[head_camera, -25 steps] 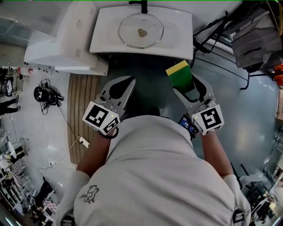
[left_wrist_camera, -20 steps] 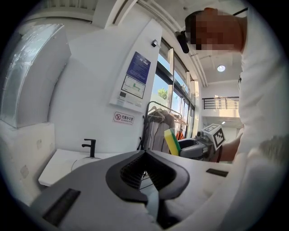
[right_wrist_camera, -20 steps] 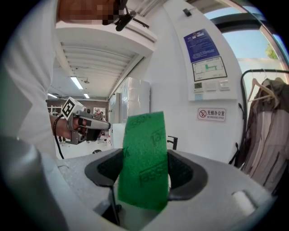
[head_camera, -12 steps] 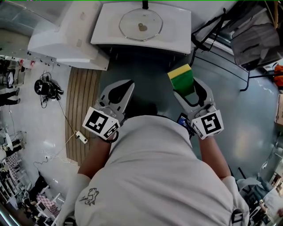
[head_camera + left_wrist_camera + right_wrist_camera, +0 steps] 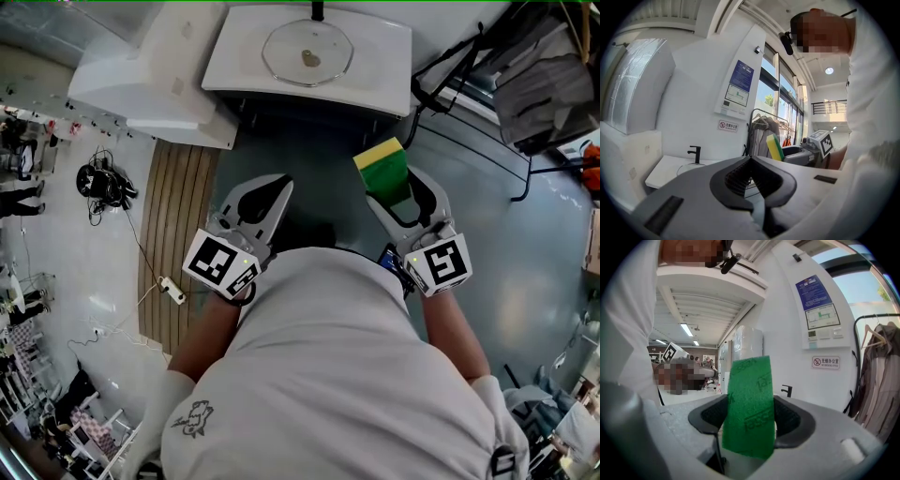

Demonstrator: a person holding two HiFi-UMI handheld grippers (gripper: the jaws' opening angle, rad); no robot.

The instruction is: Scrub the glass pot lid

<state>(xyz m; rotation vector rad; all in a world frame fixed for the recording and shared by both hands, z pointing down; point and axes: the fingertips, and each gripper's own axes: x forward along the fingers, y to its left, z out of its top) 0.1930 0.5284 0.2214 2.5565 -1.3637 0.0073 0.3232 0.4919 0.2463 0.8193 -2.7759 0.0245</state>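
White walls and a glossy grey floor (image 5: 319, 159) surround a white sink (image 5: 384, 75) at the top of the head view, with a black tap (image 5: 317, 11) at its far edge. The glass pot lid (image 5: 307, 54) lies flat in the basin just in front of the tap, with its knob in the middle, well apart from both tools. Both tools are held side by side in front of the person's chest and point toward the sink. The right tool (image 5: 398, 192) is clenched on a sponge (image 5: 382, 167) that sticks out past the jaw tips, yellow on one side and green on the other. Its green scouring face is turned toward that tool's own camera. The left tool (image 5: 278, 183) has its jaws pressed together with nothing between them. A slatted wooden mat (image 5: 178, 234) lies on the floor to the left of the left tool.
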